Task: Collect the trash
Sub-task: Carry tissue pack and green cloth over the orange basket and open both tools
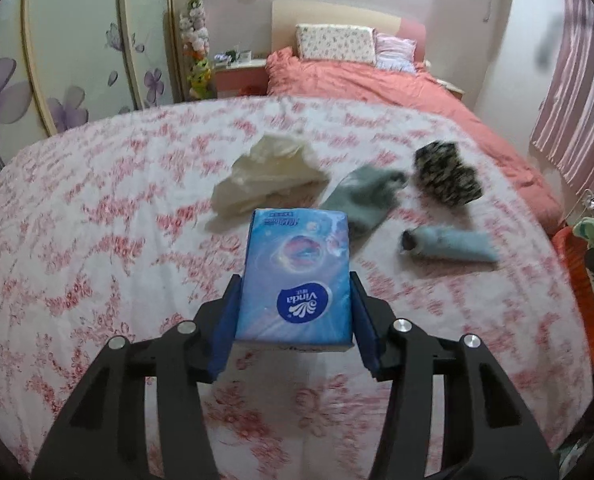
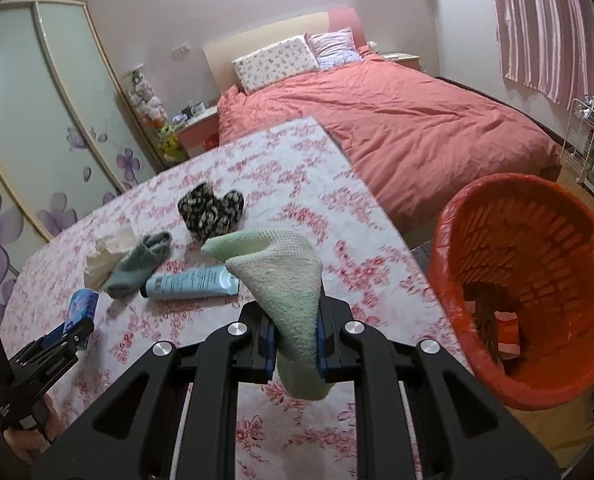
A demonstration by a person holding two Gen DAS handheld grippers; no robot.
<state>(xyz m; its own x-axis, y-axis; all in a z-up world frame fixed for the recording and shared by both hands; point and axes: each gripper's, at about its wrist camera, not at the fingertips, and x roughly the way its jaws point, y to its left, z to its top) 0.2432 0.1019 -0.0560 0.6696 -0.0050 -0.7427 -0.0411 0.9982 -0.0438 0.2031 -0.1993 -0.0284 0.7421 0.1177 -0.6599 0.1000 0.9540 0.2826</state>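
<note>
left gripper [image 1: 295,294]: fingers pinching a blue vinda tissue pack [image 1: 297,272] by its long sides, pack held flat above the counter [image 1: 97,240]; the same gripper shows at the lower left of the right wrist view, pack [image 2: 81,309] in its grip.
right gripper [image 2: 295,342]: fingers pressed onto a pale green towel [image 2: 285,280], which stands up in a cone above them and hangs below.
counter: covered in a white cloth with pink floral print; carries the loose items.
crumpled tissue [image 1: 265,176]: cream, lying beyond the pack, left of centre.
grey sock [image 1: 361,196]: just right of the tissue, touching or nearly touching it; cannot tell which.
patterned sock bundle [image 1: 447,174]: black and tan, near the grey sock, farther right.
tube [image 1: 449,244]: pale blue with a dark cap, on its side, nearer than the socks.
bin [image 2: 473,360]: orange basket lined with an orange bag, beside the counter on the right, tilted toward the camera; some scraps at the bottom, one red and white [image 2: 507,334].
background: bed [image 2: 397,128] with coral cover and two pillows, floral wardrobe doors [image 1: 77,60], pink striped curtain [image 2: 553,28].
blur: left wrist view is smeared.
</note>
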